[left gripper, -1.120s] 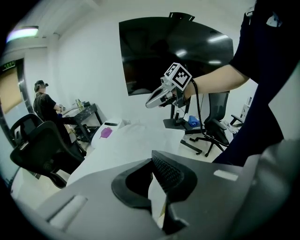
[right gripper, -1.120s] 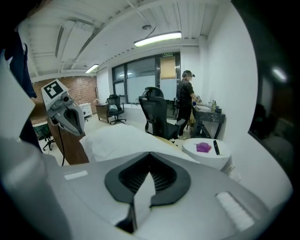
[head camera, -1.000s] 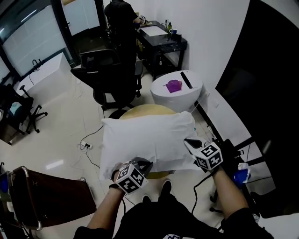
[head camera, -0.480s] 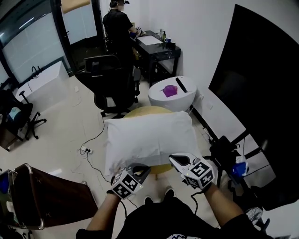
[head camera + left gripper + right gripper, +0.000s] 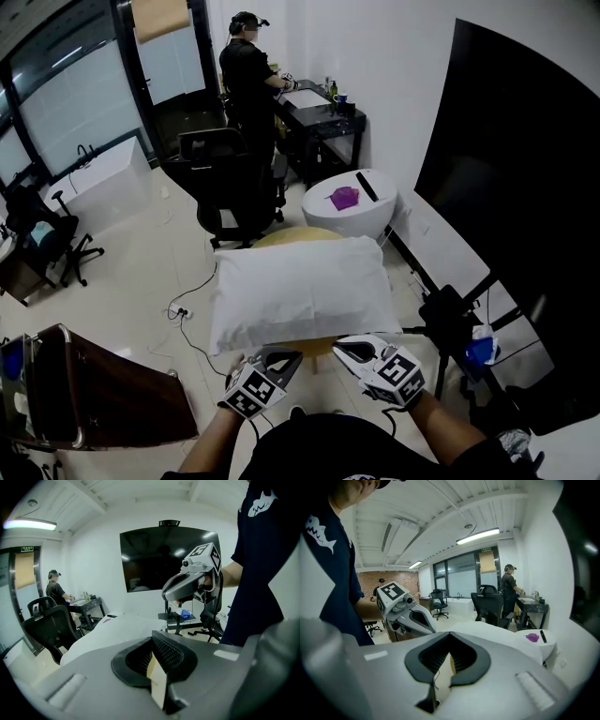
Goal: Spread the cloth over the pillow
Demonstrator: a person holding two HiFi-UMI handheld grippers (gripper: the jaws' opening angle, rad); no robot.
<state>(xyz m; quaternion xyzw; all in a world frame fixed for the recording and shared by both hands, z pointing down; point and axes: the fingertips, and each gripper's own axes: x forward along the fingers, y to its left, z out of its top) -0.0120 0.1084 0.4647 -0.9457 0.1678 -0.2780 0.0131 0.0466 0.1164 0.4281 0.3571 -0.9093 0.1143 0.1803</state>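
Observation:
A white pillow (image 5: 300, 291) lies flat on a round yellow stool (image 5: 292, 235), its top smooth and white; I cannot tell the cloth apart from the pillow. My left gripper (image 5: 287, 357) is shut and empty, just short of the pillow's near edge. My right gripper (image 5: 345, 347) is also shut and empty, beside it at the near edge. In the left gripper view the shut jaws (image 5: 153, 665) point across the pillow (image 5: 110, 632), with the right gripper (image 5: 169, 591) in the air above. The right gripper view shows its shut jaws (image 5: 449, 666), the left gripper (image 5: 427, 623) and the pillow (image 5: 497, 631).
Behind the pillow stands a round white table (image 5: 361, 217) with a purple thing (image 5: 344, 197) on it. A black office chair (image 5: 225, 178), a person (image 5: 248, 70) at a black desk (image 5: 323, 108), a big black screen (image 5: 525, 206), a stand (image 5: 448, 314) and a brown seat (image 5: 112, 394) ring the spot.
Both grippers have drawn back from the pillow's near corners toward me and now sit off its edge. The pillow lies still.

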